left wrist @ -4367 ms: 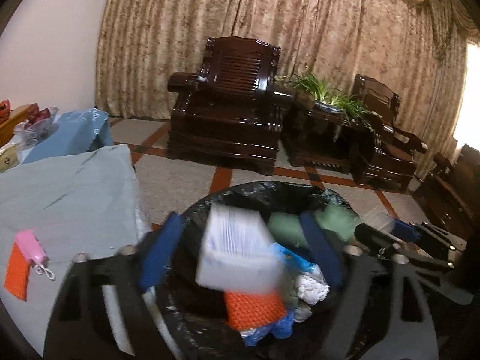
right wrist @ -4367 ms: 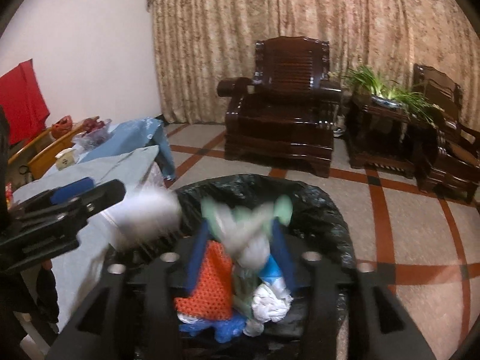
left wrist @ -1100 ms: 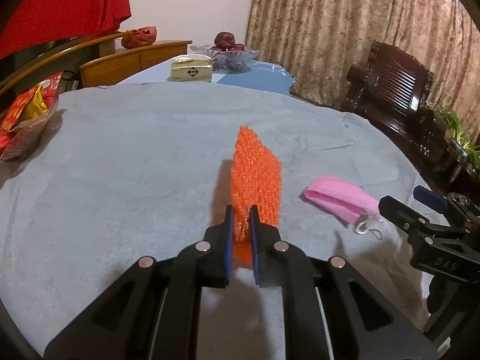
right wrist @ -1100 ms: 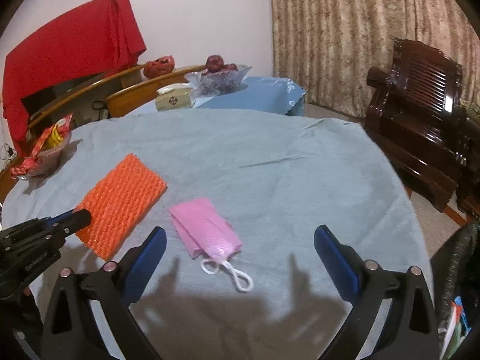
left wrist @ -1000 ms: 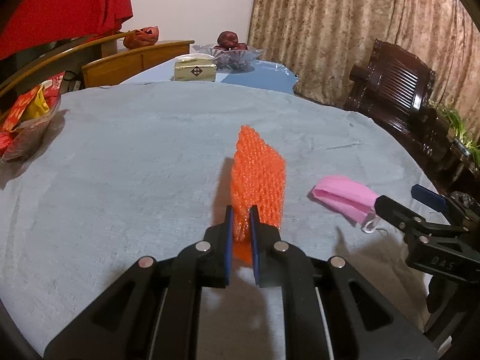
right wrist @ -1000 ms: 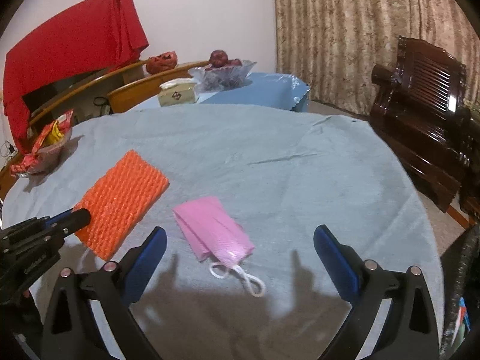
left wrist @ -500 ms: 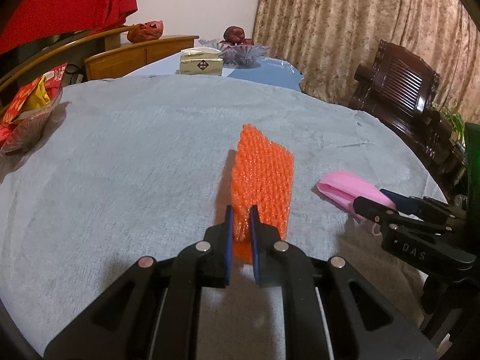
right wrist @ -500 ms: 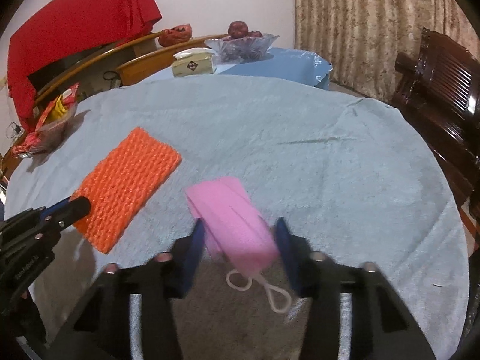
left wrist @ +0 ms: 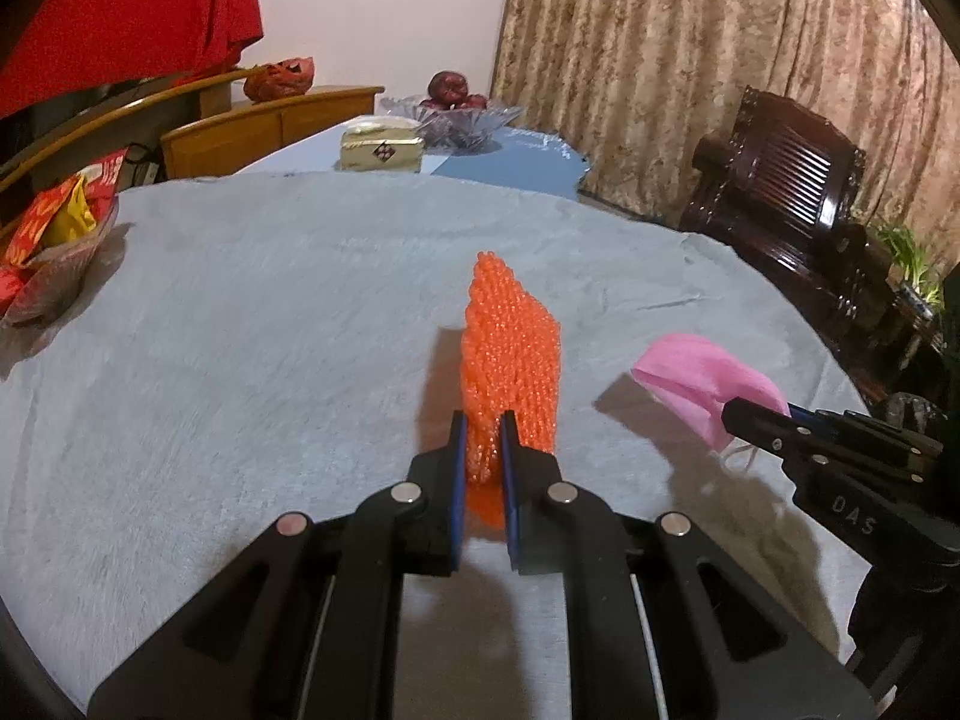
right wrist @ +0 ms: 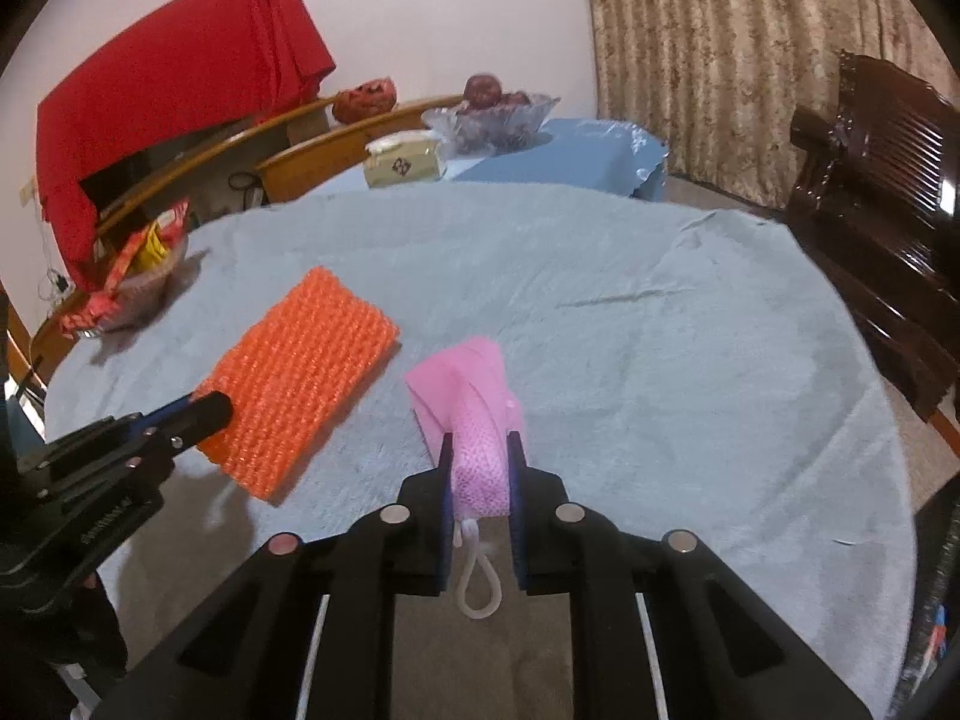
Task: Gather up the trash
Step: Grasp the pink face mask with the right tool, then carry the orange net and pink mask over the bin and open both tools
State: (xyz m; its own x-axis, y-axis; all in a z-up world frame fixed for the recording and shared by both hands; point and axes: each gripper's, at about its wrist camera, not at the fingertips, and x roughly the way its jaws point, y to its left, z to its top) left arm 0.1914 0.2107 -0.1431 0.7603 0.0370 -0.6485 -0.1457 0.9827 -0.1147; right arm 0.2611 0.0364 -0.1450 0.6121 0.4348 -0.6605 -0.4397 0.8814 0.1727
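Observation:
My left gripper [left wrist: 482,450] is shut on the near end of an orange foam net [left wrist: 510,354] and holds it just above the grey tablecloth [left wrist: 240,312]. The net also shows in the right wrist view [right wrist: 300,378]. My right gripper [right wrist: 480,468] is shut on a pink face mask [right wrist: 474,408], whose white ear loop [right wrist: 477,582] hangs down between the fingers. The mask also shows in the left wrist view [left wrist: 702,378], lifted off the cloth at the right.
A bowl of red and yellow snack packets [right wrist: 132,282] sits at the table's far left. A tissue box [right wrist: 405,165] and a glass fruit bowl [right wrist: 489,111] stand on a blue table beyond. A dark wooden armchair [left wrist: 780,198] stands to the right.
My right gripper has closed on the pink mask and lifted it off the cloth. My left gripper has stayed shut on the orange net and raised it slightly.

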